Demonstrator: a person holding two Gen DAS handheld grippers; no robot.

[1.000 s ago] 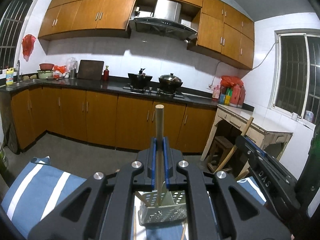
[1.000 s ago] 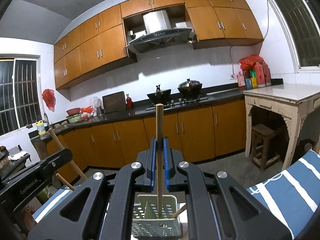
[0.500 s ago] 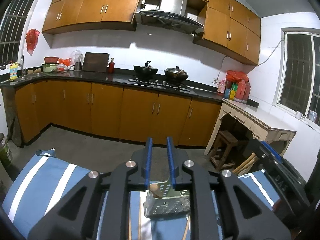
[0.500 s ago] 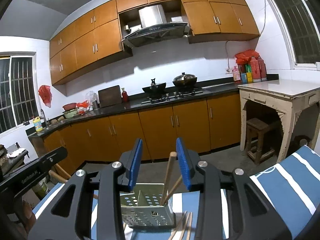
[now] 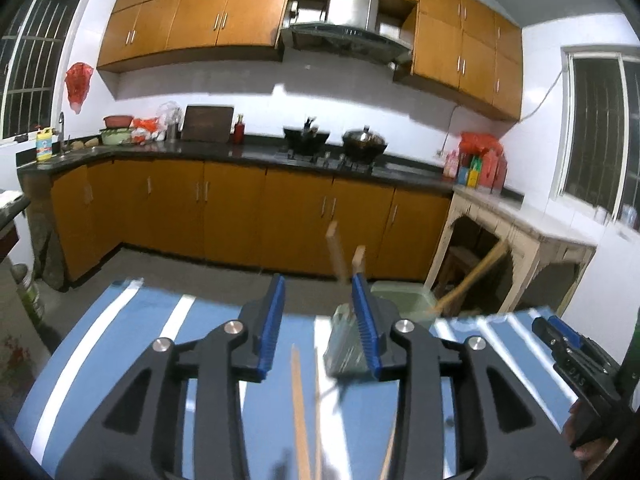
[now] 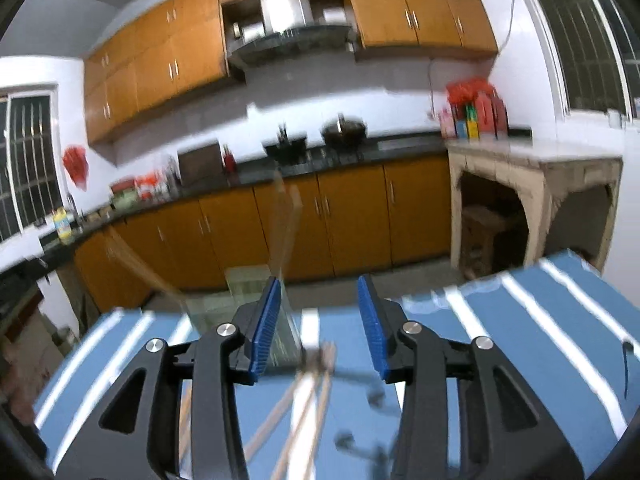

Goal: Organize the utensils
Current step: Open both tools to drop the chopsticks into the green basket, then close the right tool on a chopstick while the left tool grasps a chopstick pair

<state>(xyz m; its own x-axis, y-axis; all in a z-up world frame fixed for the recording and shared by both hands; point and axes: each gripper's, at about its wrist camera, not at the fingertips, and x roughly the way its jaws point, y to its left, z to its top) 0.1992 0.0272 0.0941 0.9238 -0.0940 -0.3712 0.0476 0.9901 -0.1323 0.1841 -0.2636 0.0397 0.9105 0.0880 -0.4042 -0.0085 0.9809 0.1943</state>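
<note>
Chopsticks point(image 5: 301, 408) lie on the striped tabletop point(image 5: 120, 344) beside the utensil basket point(image 5: 352, 344); left hand-held gripper point(image 5: 318, 320) and right hand-held gripper point(image 6: 320, 320) jaws are opening, empty.

1. Utensil holder point(image 5: 390, 304): pale green perforated plastic basket, upright on the blue cloth with white stripes point(image 5: 120, 344), towards its far edge; blurred in both views.
2. Chopsticks in the holder point(image 5: 338, 254): light wooden sticks standing in the basket, upper ends leaning apart above its rim; a further stick point(image 5: 472, 278) slants out towards the right in the left wrist view.
3. Loose chopsticks point(image 5: 300, 412): several wooden sticks lying flat on the cloth, on the near side of the holder, running roughly from the near edge towards the basket; exact count cannot be told.
</note>
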